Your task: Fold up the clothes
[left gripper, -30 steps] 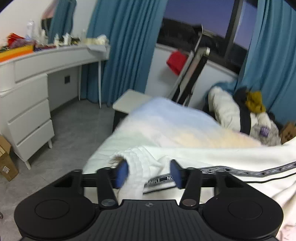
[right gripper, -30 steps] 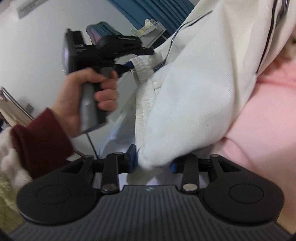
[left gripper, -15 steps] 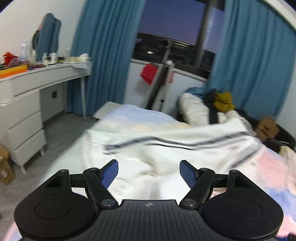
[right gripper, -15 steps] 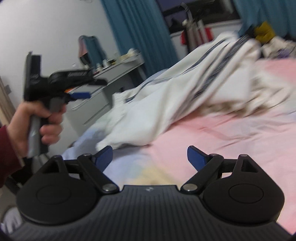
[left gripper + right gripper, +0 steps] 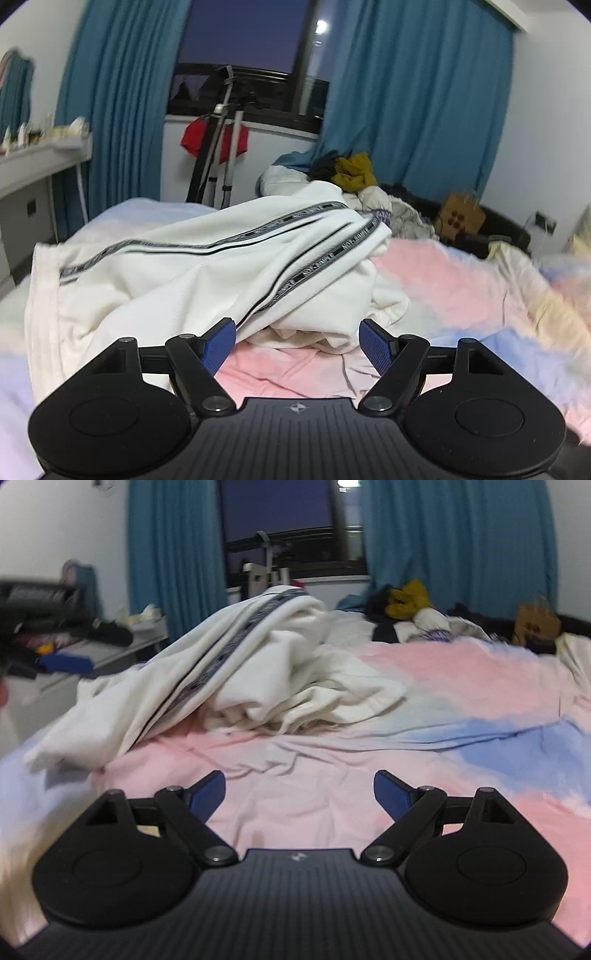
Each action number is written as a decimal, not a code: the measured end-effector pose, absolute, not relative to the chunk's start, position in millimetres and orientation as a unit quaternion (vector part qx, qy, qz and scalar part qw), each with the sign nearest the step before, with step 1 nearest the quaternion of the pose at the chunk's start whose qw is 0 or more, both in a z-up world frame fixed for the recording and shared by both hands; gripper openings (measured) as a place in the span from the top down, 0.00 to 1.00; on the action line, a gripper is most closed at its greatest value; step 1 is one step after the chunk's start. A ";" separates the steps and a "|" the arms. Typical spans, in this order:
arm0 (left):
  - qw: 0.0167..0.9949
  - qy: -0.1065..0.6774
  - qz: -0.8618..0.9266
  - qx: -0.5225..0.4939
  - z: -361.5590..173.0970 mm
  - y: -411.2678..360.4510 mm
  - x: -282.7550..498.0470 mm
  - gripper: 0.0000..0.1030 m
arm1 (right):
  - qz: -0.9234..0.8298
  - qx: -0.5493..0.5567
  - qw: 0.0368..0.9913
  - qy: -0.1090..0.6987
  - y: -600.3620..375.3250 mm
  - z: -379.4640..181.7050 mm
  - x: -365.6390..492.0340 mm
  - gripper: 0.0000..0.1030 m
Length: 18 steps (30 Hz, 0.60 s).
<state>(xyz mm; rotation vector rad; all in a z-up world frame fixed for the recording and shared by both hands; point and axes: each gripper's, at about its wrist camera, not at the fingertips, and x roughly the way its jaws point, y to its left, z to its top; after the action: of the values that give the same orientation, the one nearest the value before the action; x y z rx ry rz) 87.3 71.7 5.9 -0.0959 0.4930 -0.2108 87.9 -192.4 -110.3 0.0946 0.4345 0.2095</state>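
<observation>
Left wrist view is showing the left gripper (image 5: 297, 341) with its blue-padded fingers (image 5: 220, 342) standing spread and released, nothing lying between them; these fingers have just been opening. Just beyond the fingertips, a white ribbed garment with black lettered stripe bands (image 5: 207, 273) is lying in a loose heap on the bed with the pink, blue and cream sheet (image 5: 461, 288). The left finger is sitting just beside the garment's near edge, though whether it is touching the cloth cannot be told. Further back, a pile of mixed clothes with a mustard piece on top (image 5: 352, 171) is resting near the teal curtains (image 5: 413, 99), and a folded stand with a red cloth (image 5: 218, 144) is leaning under the dark window (image 5: 247, 48).

Right wrist view is showing the right gripper (image 5: 299, 794) with its fingers (image 5: 208, 792) likewise parted and empty, having just been opening, and hanging over bare pink sheet. The white garment (image 5: 236, 657) is lying well ahead and to the left of them, bunched up with one striped fold peaking high. At the blurred left edge, the other gripper's blue pad (image 5: 66, 663) is showing near a white tabletop (image 5: 122, 646) crowded with small items.
</observation>
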 end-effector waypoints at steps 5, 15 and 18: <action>0.965 0.232 -0.122 -0.001 0.2 44.1 131.0 0.27 | 0.071 0.101 0.969 0.215 -207.1 -108.0 102.3 0.14; 0.954 0.194 -0.189 0.131 2.9 -61.7 268.2 0.55 | 0.050 0.179 0.957 0.224 -224.9 -118.0 123.0 0.14; 0.947 0.214 -0.185 0.153 -3.7 -85.0 288.9 0.84 | 0.057 0.185 0.954 0.228 -223.1 -126.1 133.8 0.14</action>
<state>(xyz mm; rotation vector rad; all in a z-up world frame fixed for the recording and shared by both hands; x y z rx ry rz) 288.9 -85.0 -3.7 0.3115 0.4363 -0.3766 133.8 -223.1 -126.1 0.3756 0.4641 0.1153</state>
